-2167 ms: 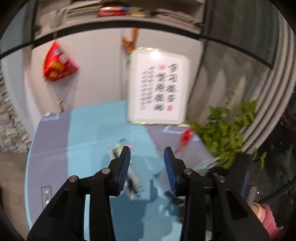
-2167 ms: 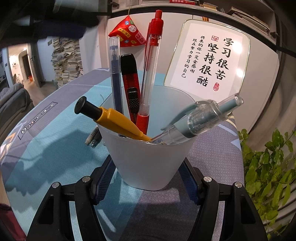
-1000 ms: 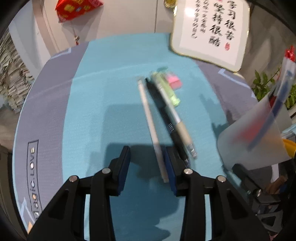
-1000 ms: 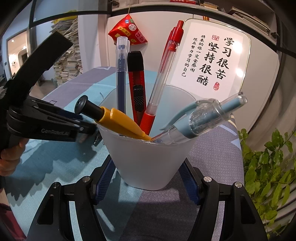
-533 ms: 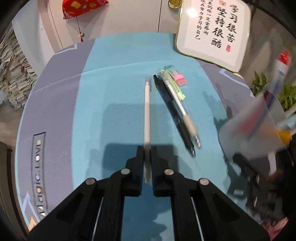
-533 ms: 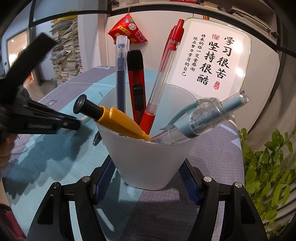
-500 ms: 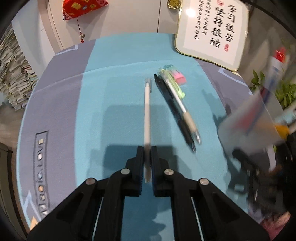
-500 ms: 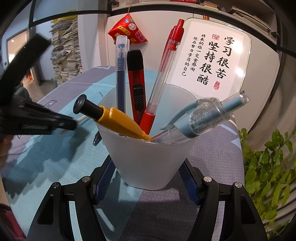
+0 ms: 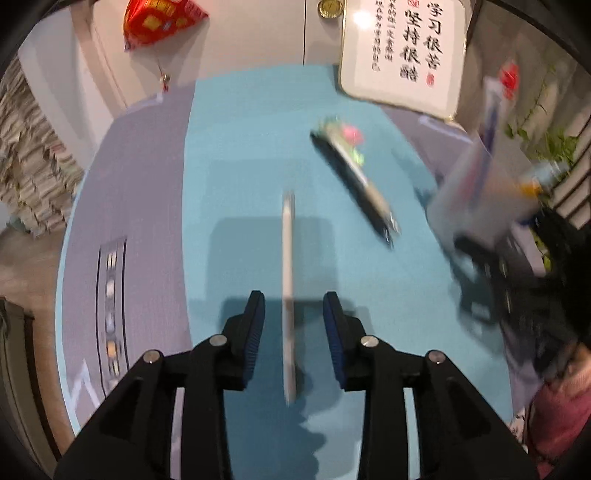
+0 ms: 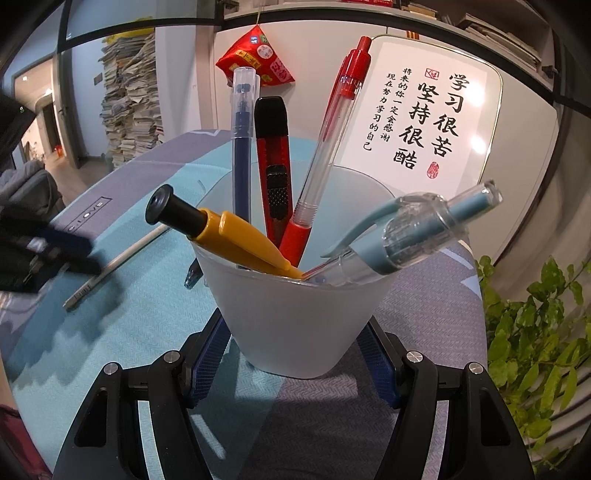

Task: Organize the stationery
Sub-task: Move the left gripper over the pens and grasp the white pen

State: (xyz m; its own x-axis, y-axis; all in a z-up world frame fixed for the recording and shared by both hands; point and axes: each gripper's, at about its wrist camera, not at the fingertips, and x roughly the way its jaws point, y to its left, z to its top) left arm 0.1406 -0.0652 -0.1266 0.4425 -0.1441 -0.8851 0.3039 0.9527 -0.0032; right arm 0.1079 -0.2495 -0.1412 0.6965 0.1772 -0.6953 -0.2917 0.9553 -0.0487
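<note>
My right gripper (image 10: 293, 341) is shut on a frosted white cup (image 10: 295, 295) standing on the table. The cup holds a red pen (image 10: 325, 147), a blue pen (image 10: 241, 140), a red utility knife (image 10: 273, 166), a yellow-and-black marker (image 10: 221, 229) and a light blue pen (image 10: 417, 236). My left gripper (image 9: 293, 310) is open, its jaws on either side of a thin white pen (image 9: 289, 288) that lies loose on the blue tablecloth. The white pen also shows in the right wrist view (image 10: 118, 262). A black pen and a beige pen (image 9: 358, 181) lie further right, with erasers (image 9: 349, 134) at their far end.
A framed calligraphy board (image 9: 402, 55) leans against the wall at the back. A red pouch (image 9: 159, 18) hangs on the wall. The cup and right gripper (image 9: 491, 206) are blurred at the right. A green plant (image 10: 535, 332) stands past the table's right edge.
My left gripper was shut on the white pen half a second ago; now its jaws are apart and the pen lies free between them. The right gripper and cup have not moved.
</note>
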